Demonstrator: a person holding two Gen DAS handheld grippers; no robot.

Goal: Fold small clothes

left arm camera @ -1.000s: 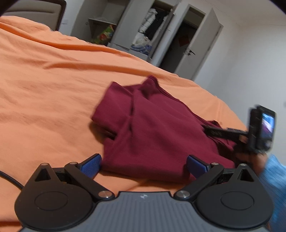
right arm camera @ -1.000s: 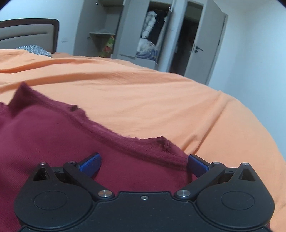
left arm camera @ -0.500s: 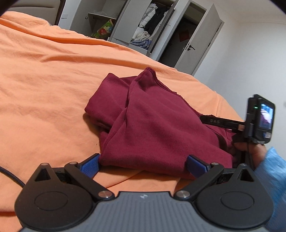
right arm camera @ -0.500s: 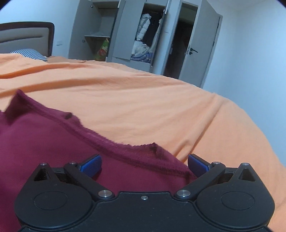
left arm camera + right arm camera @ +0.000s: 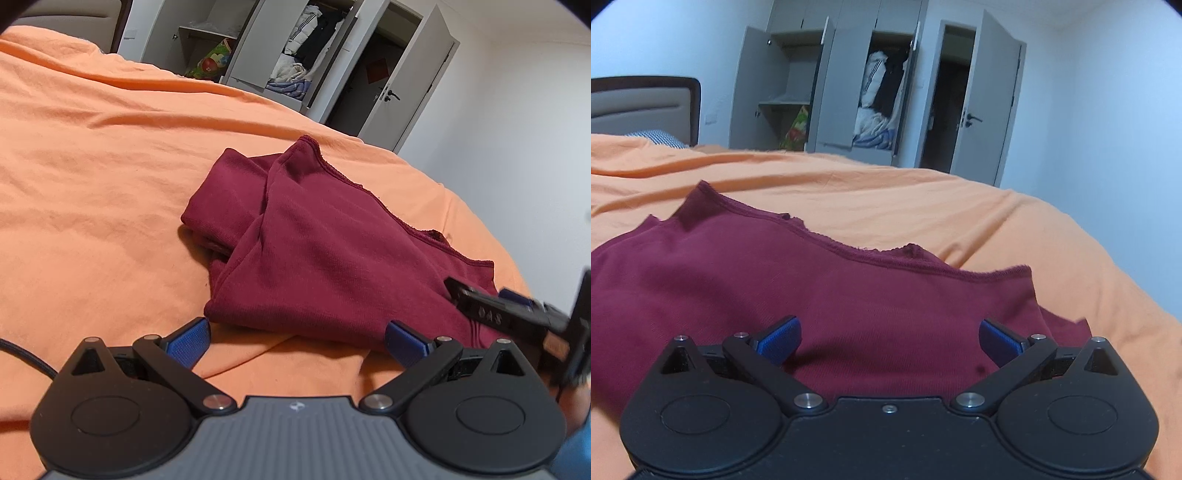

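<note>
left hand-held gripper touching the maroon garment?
Cannot tell. In the left wrist view the open left hand-held gripper sits at the maroon garment edge; no clear gap or contact.

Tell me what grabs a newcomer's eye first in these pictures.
The dark red garment, loosely folded, lies on the orange bedsheet in the middle of both views. Both the left gripper and right gripper are open at its near edge. Behind stands a grey wardrobe, doors open.

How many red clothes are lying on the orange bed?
1. The dark red garment lies bunched and partly folded on the orange bedsheet, just ahead of both grippers. Its folds overlap, so a second piece hidden underneath cannot be ruled out.
</note>
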